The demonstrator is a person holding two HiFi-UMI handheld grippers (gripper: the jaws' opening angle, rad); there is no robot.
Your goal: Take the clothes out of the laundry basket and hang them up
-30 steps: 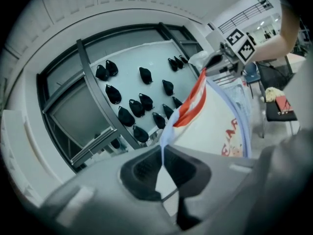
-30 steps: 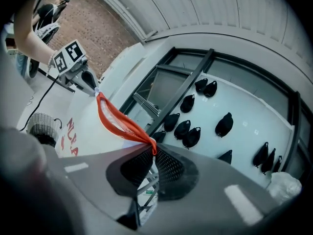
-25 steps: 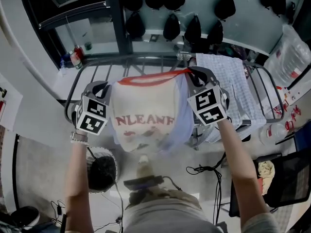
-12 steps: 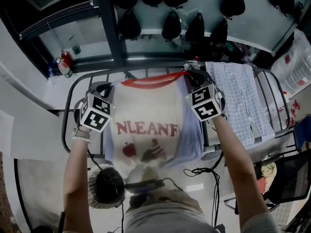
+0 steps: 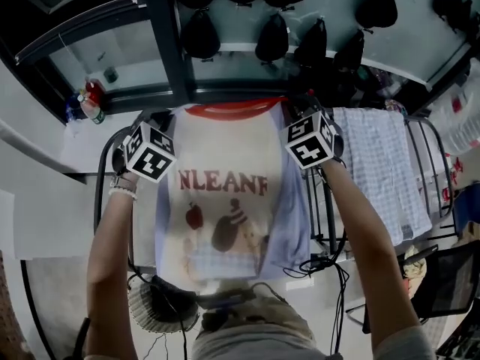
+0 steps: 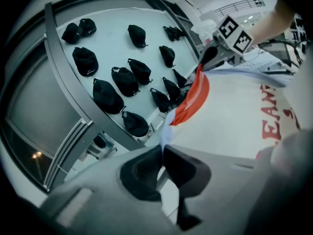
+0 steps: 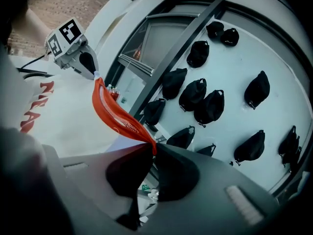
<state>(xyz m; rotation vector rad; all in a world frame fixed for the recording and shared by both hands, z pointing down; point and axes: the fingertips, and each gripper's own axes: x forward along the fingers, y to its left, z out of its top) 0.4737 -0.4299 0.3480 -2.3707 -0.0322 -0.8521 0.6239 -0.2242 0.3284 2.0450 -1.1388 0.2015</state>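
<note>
Over the grey metal drying rack (image 5: 98, 195), a white T-shirt with a red neckband, red lettering and pale blue sleeves (image 5: 225, 201) hangs spread flat between the two tools; the left tool (image 6: 163, 150) is clamped on the pale cloth at one end of the neckband; the right tool (image 7: 152, 150) is clamped on the red neckband's other end. Just beyond the shirt's top edge stand a dark upright window post (image 5: 159, 43) and a pale wall hung with black pouches (image 5: 271, 37). To the right, a blue-and-white checked cloth (image 5: 382, 163) drapes the rack near the right tool, with a few bare bars between it and the shirt. Below the hem, a pale round laundry basket (image 5: 146, 319) sits on the floor, partly covered; loose black cables (image 5: 322, 265) lie by the rack's foot.
</note>
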